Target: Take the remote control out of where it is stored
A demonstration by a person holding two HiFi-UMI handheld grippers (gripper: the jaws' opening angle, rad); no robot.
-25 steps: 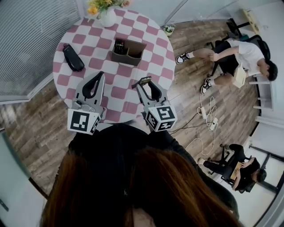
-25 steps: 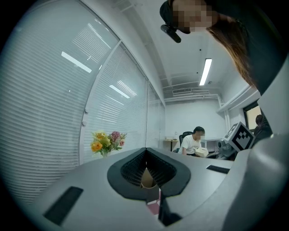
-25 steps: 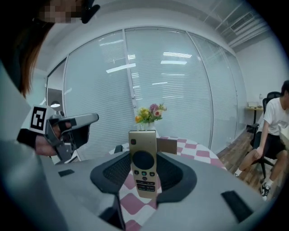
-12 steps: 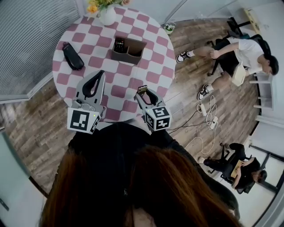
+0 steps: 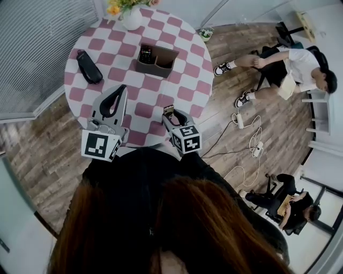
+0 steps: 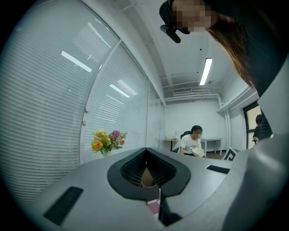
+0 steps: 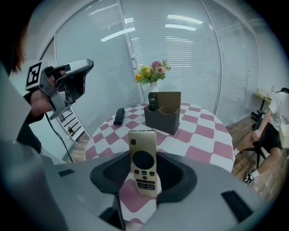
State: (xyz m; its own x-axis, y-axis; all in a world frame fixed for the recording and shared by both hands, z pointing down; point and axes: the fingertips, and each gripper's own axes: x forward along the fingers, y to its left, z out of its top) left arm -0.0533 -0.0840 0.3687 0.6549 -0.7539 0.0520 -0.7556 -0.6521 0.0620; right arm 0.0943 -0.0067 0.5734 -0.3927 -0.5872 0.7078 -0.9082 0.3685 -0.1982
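The taking-out itself looks done. The gold remote [image 7: 143,164] is clear of the brown holder [image 5: 155,60] and sits clamped in the right gripper [image 5: 172,119], above the near edge of the checked worktop [image 5: 177,75], toward its right side. The holder stands well apart, near the far edge, and a dark remote [image 5: 144,54] is in its left compartment. The right compartment looks empty, though its floor is not fully shown.

What seems left is to put the gold remote down. That would call for lowering it flat onto a bare square near the near edge, clear of the rim, and only then parting the jaws. The grip is on the lower part, so the free top end may tip as it lands.

The left gripper [image 5: 120,90] hangs over the near-left part of the worktop, pointing level. Its jaws are together at the tips with nothing between them. A black pouch [image 5: 88,68] lies near the left edge, and a vase of flowers [image 5: 131,16] stands at the far edge.

The gold remote is slim and flat, pale gold with squared ends. It has a small dark button at its top corner, a large black round pad below that, then a row of small keys and two dark strips. The ribbed black pads press on its two long sides, and its top end sticks out beyond them.
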